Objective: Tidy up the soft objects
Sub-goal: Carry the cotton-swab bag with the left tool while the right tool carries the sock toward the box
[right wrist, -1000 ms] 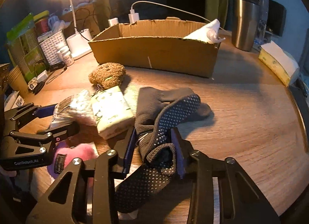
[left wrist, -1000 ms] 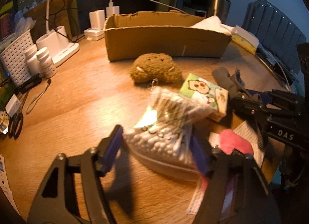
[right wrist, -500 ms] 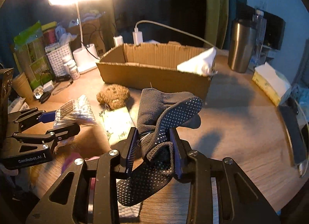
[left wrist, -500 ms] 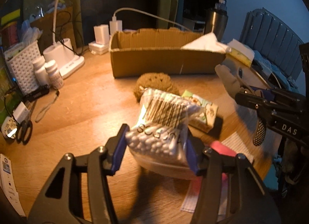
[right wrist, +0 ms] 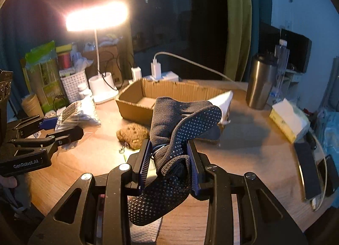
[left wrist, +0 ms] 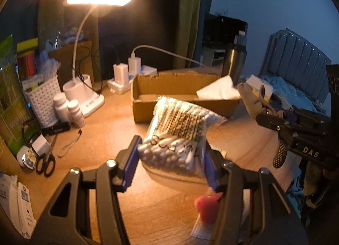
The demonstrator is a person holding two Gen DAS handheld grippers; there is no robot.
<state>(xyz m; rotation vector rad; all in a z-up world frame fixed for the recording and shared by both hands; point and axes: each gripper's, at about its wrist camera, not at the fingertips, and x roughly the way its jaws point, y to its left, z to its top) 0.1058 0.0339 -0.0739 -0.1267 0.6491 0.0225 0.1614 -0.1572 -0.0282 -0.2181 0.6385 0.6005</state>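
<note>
I see left gripper (left wrist: 169, 160) clamped on bag of cotton swabs (left wrist: 175, 139), lifted off table (left wrist: 106, 130) | right gripper (right wrist: 169, 160) pinching dotted grey sock (right wrist: 180, 128) | cardboard box (right wrist: 169, 94) beyond

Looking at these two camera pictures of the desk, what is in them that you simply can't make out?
- Left wrist view: printing on the clear bag of white cotton swabs held by the left gripper, blurred.
- Left wrist view: pink fuzzy object, partly behind a gripper finger.
- Right wrist view: floor of the shallow brown cardboard box, mostly hidden by the dark grey dotted sock in the right gripper.
- Right wrist view: small brown knitted plush, blurred, part-covered.
</note>
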